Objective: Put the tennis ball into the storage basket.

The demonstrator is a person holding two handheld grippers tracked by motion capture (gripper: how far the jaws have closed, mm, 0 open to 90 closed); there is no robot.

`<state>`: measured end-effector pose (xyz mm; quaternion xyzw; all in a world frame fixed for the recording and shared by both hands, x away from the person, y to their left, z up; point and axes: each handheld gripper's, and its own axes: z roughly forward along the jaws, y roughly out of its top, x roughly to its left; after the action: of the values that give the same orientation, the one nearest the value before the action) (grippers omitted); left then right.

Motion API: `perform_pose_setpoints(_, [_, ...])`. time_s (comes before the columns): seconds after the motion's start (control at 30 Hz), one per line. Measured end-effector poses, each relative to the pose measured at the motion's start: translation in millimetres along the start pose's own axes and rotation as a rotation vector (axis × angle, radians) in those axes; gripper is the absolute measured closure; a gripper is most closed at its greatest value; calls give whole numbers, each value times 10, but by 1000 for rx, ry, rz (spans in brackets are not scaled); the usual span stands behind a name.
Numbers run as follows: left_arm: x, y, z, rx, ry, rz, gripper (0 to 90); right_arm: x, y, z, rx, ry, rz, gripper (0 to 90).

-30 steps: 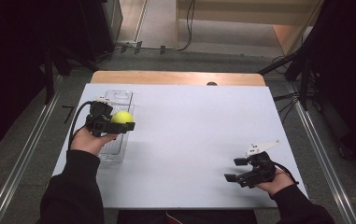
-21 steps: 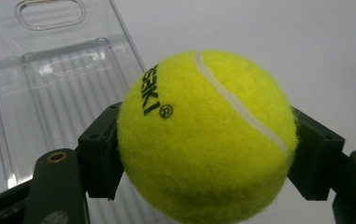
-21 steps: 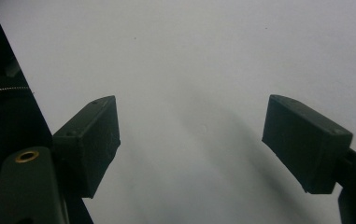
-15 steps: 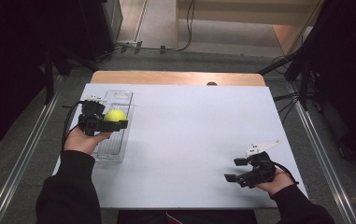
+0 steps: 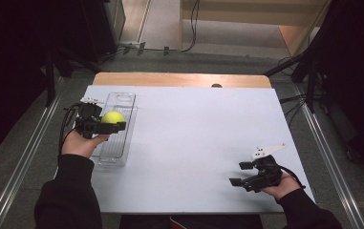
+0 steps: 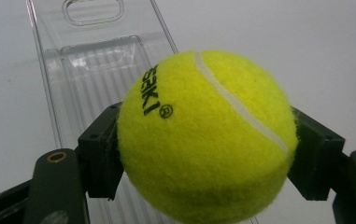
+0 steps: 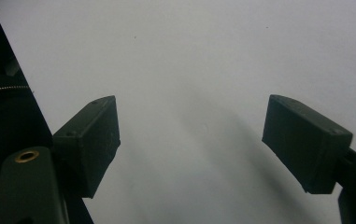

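Your left claw [image 5: 114, 125] is squeezing a yellow tennis ball [image 5: 112, 117]. In the left gripper view, the two black jaws press on both sides of the ball [image 6: 207, 135], and you can see black letters and a white seam on it. You hold the ball up over a clear plastic tray [image 5: 118, 143]. The tray lies on the left side of the white tabletop [image 5: 194, 138]. In the left gripper view, the tray [image 6: 80, 70] is under and behind the ball.

Your right claw [image 5: 241, 173] is down near the front right corner of the tabletop, far from the ball and the tray. Its jaws are spread wide, with nothing between them. In the right gripper view, the white tabletop [image 7: 189, 70] lies under them.
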<state>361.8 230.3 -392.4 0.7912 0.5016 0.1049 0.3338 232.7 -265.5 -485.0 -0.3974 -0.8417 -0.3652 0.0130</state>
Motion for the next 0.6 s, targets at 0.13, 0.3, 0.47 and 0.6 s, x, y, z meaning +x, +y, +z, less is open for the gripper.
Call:
perform_pose_setpoints(0.13, [11,-10,20,2,7,-5,264,1,0,2,0,0,0,170])
perform_pose_setpoints(0.3, [22,-19,50,7,15,-13,264,1,0,2,0,0,0,170])
perform_pose_setpoints(0.47, [37,-39,88,12,27,-13,264,0,0,3,0,0,0,170])
perform_pose_setpoints(0.6, [49,-62,139,18,31,-22,264,2,0,4,0,0,0,170])
